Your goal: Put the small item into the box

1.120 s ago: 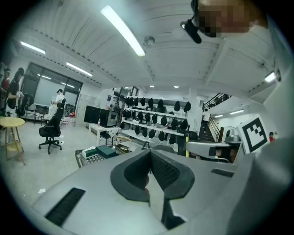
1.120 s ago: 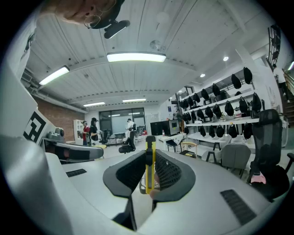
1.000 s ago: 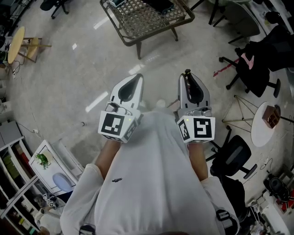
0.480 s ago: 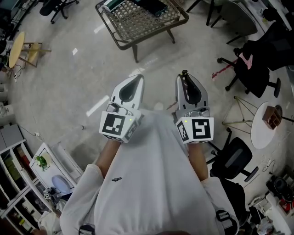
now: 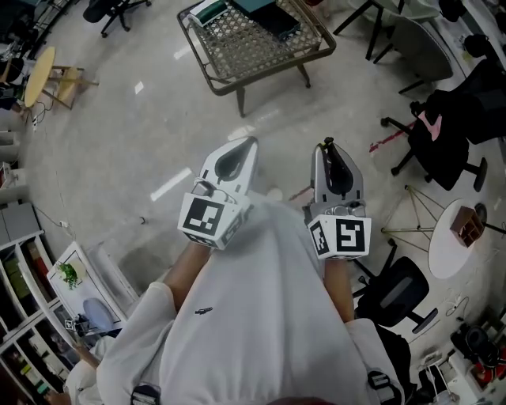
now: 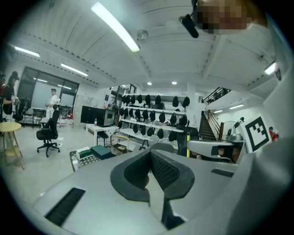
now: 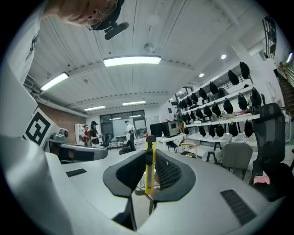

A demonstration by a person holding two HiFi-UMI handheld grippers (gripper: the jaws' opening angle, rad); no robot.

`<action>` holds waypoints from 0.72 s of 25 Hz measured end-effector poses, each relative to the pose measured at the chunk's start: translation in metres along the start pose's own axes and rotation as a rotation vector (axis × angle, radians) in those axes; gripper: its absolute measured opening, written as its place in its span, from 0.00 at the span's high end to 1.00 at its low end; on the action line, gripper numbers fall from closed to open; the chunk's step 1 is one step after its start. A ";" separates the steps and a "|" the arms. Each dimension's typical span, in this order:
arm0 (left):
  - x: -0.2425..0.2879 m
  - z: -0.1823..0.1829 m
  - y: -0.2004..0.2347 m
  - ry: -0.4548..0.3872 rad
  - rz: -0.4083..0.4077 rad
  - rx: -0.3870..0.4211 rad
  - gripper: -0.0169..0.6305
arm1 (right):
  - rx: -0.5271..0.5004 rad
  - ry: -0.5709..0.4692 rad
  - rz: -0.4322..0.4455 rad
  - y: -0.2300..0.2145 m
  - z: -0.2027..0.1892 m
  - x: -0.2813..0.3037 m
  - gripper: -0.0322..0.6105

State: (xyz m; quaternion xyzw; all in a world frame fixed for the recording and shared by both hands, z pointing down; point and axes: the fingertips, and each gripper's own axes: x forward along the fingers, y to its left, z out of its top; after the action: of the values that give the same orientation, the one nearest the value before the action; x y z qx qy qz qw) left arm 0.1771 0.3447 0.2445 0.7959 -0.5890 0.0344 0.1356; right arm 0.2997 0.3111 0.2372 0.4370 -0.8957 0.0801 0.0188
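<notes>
Pinching a slim yellow plastic item with a black top (image 7: 148, 170) upright between its jaws, the right gripper (image 5: 325, 147) is held in front of the person's white shirt (image 5: 261, 316). At its 9 o'clock, the left gripper (image 5: 247, 147) has its jaws pressed together. The dark teal flat box (image 5: 273, 17) lies on the brown-framed wire-mesh table (image 5: 237, 43) at 12 o'clock, well apart from both.

Head view steeply down, gripper views level, wire table (image 5: 245, 51) shared with left
</notes>
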 end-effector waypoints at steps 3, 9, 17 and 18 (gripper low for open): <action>0.015 0.005 0.012 -0.005 -0.002 -0.001 0.97 | 0.000 0.000 -0.013 -0.007 0.003 0.015 0.87; 0.063 0.017 0.048 -0.010 -0.021 -0.020 0.97 | -0.012 0.017 -0.026 -0.023 0.005 0.071 0.87; 0.142 0.051 0.120 -0.009 -0.061 -0.038 0.97 | -0.011 0.040 -0.048 -0.037 0.020 0.176 0.87; 0.150 0.058 0.131 -0.011 -0.067 -0.044 0.97 | -0.014 0.044 -0.049 -0.037 0.023 0.190 0.87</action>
State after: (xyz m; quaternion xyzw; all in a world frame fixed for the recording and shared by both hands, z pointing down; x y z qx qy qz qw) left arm 0.0926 0.1548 0.2440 0.8122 -0.5635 0.0124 0.1507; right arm 0.2119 0.1368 0.2390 0.4570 -0.8845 0.0827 0.0436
